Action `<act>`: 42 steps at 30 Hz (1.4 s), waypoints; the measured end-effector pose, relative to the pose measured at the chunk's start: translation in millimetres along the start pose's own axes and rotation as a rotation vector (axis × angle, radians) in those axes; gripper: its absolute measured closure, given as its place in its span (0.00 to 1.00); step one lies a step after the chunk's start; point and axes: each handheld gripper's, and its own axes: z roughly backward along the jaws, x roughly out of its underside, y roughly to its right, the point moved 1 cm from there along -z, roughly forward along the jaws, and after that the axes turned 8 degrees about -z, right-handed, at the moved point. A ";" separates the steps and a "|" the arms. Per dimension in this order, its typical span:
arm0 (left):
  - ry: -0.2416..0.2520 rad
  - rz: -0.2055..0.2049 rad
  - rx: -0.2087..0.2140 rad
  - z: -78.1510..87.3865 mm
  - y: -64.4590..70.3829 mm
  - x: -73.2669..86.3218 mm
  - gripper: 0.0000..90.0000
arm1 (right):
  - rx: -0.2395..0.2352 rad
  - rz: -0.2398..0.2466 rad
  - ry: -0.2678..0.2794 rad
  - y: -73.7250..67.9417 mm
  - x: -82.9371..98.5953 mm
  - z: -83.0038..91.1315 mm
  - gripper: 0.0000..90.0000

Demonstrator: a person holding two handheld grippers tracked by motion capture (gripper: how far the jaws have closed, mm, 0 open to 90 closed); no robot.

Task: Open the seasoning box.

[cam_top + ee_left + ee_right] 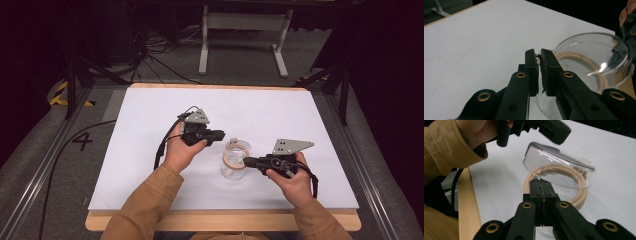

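Observation:
A clear glass jar with a beige seal ring stands at mid-table. Its clear lid is tilted up, raised at the left gripper's side. My left gripper is shut on a small tab at the lid's edge; from above, the left gripper sits just left of the jar top. My right gripper is shut on the near rim with the beige ring, and the right gripper meets the jar from the right. The jar's body is partly hidden by the jaws.
The white table top has a wooden front edge. A person's sleeve and hand lie left of the jar. Cables and a white frame are on the floor beyond the table.

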 end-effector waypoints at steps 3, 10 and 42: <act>-0.019 0.010 -0.005 7.2 2.0 4.2 0.94 | -0.011 0.007 0.011 1.5 -4.4 -0.6 1.00; -0.029 0.026 -0.026 22.0 2.9 14.8 0.93 | -0.027 0.028 0.036 6.3 -15.3 -3.8 1.00; -0.042 0.115 -0.106 55.3 -1.0 43.5 0.89 | 0.081 0.004 0.098 42.7 -30.5 -16.1 1.00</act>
